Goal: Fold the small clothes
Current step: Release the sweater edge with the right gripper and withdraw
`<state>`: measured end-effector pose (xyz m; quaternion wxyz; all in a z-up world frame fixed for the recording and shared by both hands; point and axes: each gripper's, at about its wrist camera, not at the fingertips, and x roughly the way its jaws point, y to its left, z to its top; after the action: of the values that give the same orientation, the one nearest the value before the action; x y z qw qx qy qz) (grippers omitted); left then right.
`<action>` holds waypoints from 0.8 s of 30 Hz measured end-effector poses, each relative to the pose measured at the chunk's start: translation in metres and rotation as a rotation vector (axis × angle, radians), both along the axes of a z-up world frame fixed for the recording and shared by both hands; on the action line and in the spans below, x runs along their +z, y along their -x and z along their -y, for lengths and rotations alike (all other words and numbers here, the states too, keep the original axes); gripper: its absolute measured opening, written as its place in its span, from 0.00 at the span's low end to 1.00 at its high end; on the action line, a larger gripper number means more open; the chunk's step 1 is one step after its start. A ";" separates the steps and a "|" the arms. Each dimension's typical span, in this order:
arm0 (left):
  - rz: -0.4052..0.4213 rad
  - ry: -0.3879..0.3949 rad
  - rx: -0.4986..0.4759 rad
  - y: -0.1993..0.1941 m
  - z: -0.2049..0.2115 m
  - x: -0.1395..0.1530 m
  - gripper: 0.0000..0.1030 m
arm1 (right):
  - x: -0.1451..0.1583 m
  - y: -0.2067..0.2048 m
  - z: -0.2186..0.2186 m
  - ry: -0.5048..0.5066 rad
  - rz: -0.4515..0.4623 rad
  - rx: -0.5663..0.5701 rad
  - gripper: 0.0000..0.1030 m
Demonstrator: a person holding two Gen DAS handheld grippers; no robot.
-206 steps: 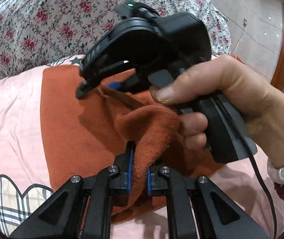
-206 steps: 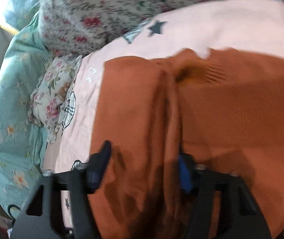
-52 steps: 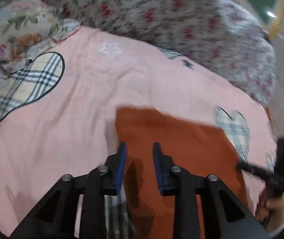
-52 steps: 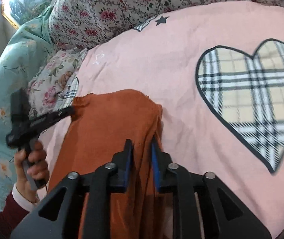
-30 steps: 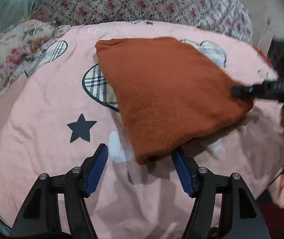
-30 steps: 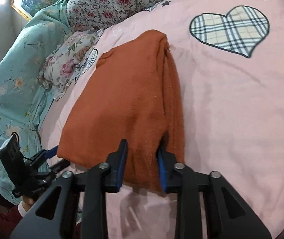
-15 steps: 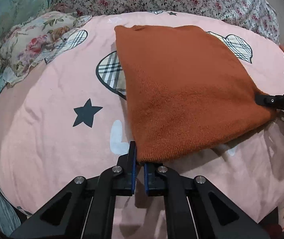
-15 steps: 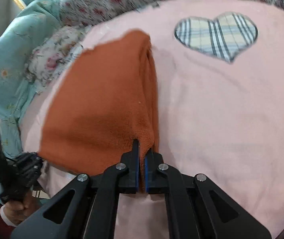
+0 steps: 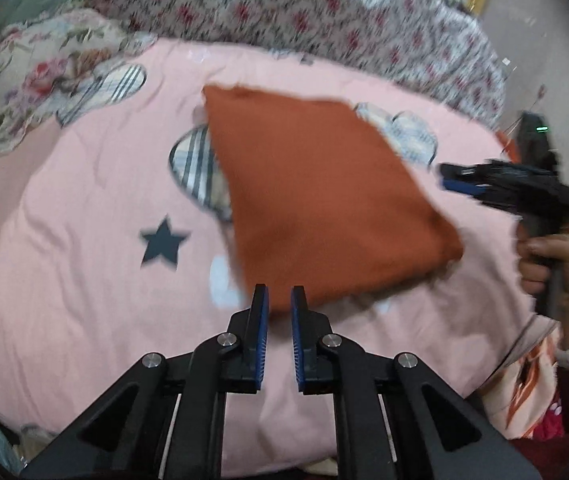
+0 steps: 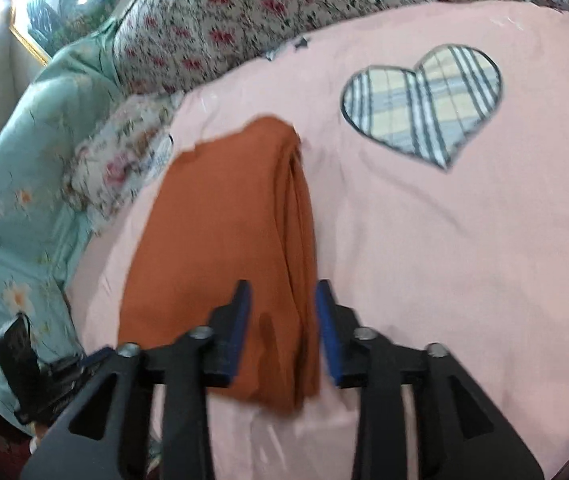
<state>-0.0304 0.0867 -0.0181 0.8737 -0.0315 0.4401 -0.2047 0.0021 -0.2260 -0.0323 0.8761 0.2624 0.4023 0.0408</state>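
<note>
A folded rust-orange knit garment (image 9: 316,204) lies flat on the pink bedspread (image 9: 84,280). My left gripper (image 9: 278,300) hangs just in front of its near corner, jaws a little apart, holding nothing. In the right wrist view the garment (image 10: 220,248) shows its stacked folded edge. My right gripper (image 10: 282,292) is open, its jaws on either side of that edge and not closed on it. The right gripper also shows in the left wrist view (image 9: 504,184), beside the garment's right corner.
The bedspread has plaid heart patches (image 10: 424,100) and a dark star (image 9: 164,244). A floral quilt (image 9: 304,12) lies behind, a floral pillow (image 9: 36,76) and a teal cover (image 10: 12,200) to the left. The bed's edge is near my hands.
Both grippers have let go of the garment's near corners: they were shut on them half a second ago and now stand open. The garment lies settled on the bed.
</note>
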 end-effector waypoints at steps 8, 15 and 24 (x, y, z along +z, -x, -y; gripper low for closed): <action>0.002 0.032 -0.038 -0.039 0.024 -0.003 0.16 | -0.019 -0.091 0.010 -0.073 -0.017 -0.002 0.39; 0.009 0.038 -0.038 -0.053 0.027 -0.001 0.19 | -0.012 -0.110 0.008 -0.012 0.000 -0.011 0.11; 0.016 0.056 -0.060 -0.053 0.030 0.002 0.19 | 0.016 -0.066 -0.008 0.101 0.063 -0.043 0.18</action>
<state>0.0226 0.0564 -0.0165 0.8694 -0.0412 0.4282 -0.2431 0.0682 -0.2180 -0.0165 0.9011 0.2248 0.3706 0.0099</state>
